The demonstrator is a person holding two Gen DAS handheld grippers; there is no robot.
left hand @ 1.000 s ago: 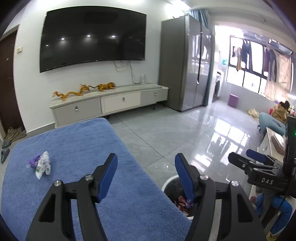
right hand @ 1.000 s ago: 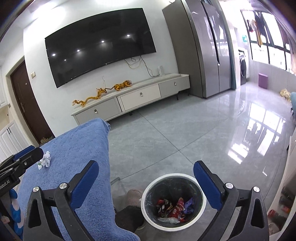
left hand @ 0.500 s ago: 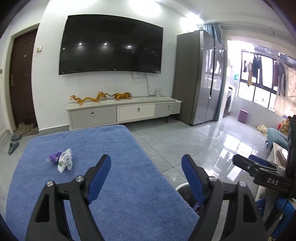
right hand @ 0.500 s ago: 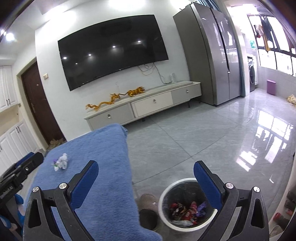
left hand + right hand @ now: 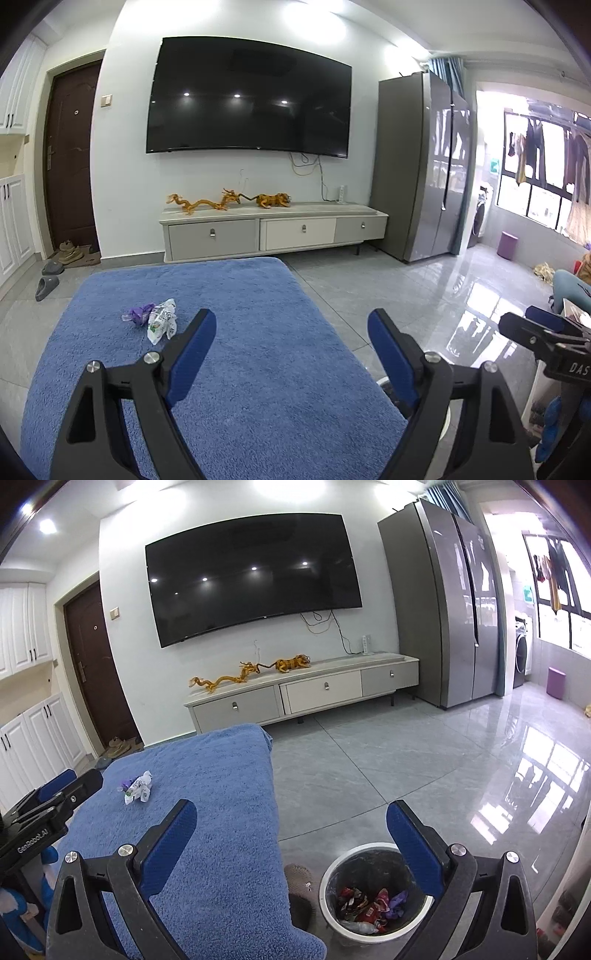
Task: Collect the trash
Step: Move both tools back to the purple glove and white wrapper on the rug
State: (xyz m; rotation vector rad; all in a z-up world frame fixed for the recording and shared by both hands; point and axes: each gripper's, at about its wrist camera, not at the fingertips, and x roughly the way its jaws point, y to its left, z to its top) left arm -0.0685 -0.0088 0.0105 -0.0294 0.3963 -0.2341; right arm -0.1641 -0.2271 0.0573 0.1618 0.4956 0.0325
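My left gripper (image 5: 291, 354) has just been opening its jaws and holds nothing; my right gripper (image 5: 291, 845) also gapes wide and empty. Two scraps remain on the blue towel (image 5: 240, 369): a crumpled white wrapper (image 5: 161, 320) touching a purple wrapper (image 5: 139, 314) behind it. The bin (image 5: 373, 890), already holding wrappers, sits on the floor to my right. I'd bring the left jaws low over the white wrapper, straddle it, and pinch without snagging the pile.

Home living rm: wall TV (image 5: 247, 98), fridge (image 5: 424, 166)
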